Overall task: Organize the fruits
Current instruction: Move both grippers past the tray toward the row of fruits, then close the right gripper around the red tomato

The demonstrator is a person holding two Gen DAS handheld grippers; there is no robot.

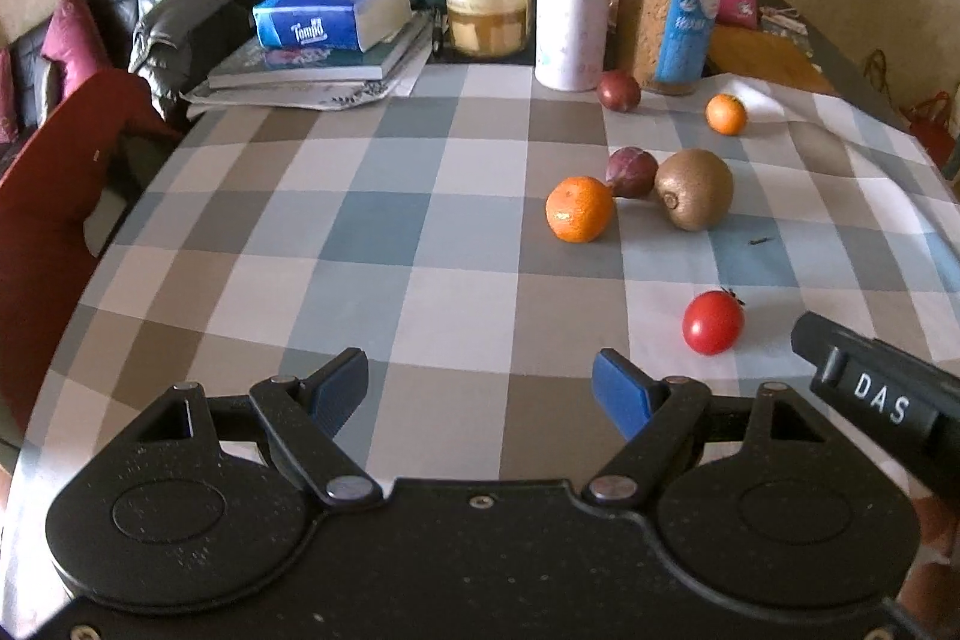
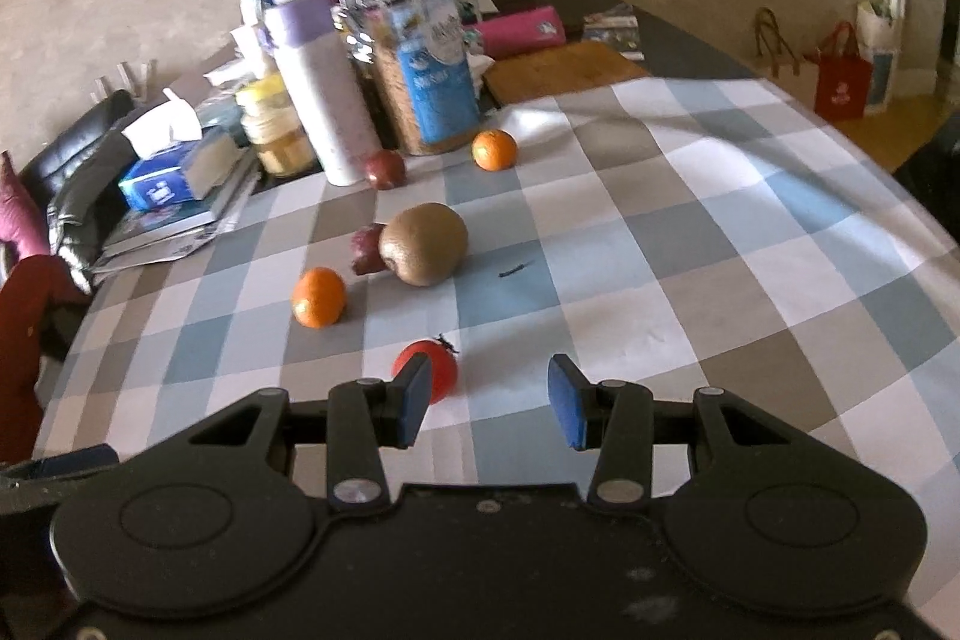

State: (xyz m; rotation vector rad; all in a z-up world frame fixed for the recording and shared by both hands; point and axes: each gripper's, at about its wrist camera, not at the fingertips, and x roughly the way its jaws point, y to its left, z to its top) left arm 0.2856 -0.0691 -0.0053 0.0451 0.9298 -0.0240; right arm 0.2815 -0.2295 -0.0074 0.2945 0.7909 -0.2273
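Six fruits are loose on your checked tablecloth, and both of your tongs are hanging over it with nothing in them. Your left gripper has its blue pads spread wide over bare cloth, so it's clearly open and empty. Ahead of it and off to the right you've got the near orange, with a dark purple fruit just behind it and the kiwi right beside that one; those three bunch up close, though I can't tell if they actually touch. The red tomato sits closer to you, right of that gripper's right pad and well clear of it. Your right gripper is parted too, less wide, nothing between the pads. From its camera the tomato peeks out from behind the left pad, beside the gap rather than inside it. Farther ahead, a second purple fruit sits at the foot of the white bottle, and a smaller orange sits just in front of the glass jar.
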